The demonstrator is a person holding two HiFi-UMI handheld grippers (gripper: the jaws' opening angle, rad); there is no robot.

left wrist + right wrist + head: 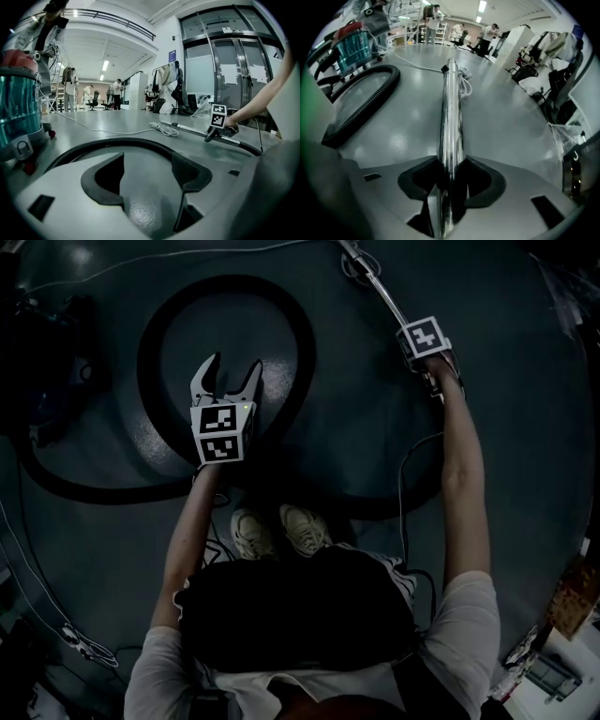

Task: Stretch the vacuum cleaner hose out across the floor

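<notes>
On the floor (pixel 375 427), the black hose (pixel 370 101) lies coiled in a loop. The right hand-held gripper (pixel 450 166) is clamped on the hose's metal tube (pixel 451 108). The left hand-held gripper (pixel 236 362) hangs above the loop, jaws apart and empty.

The tube (pixel 451 117) is gleaming like polished, mirror-smooth metal, while the hose (pixel 370 101) is showing a black, ribbed, matt plastic skin. The floor (pixel 506 122) is shining smooth and glossy grey, and the vacuum cleaner's tank (pixel 16 101) is looking like clear teal plastic.
</notes>
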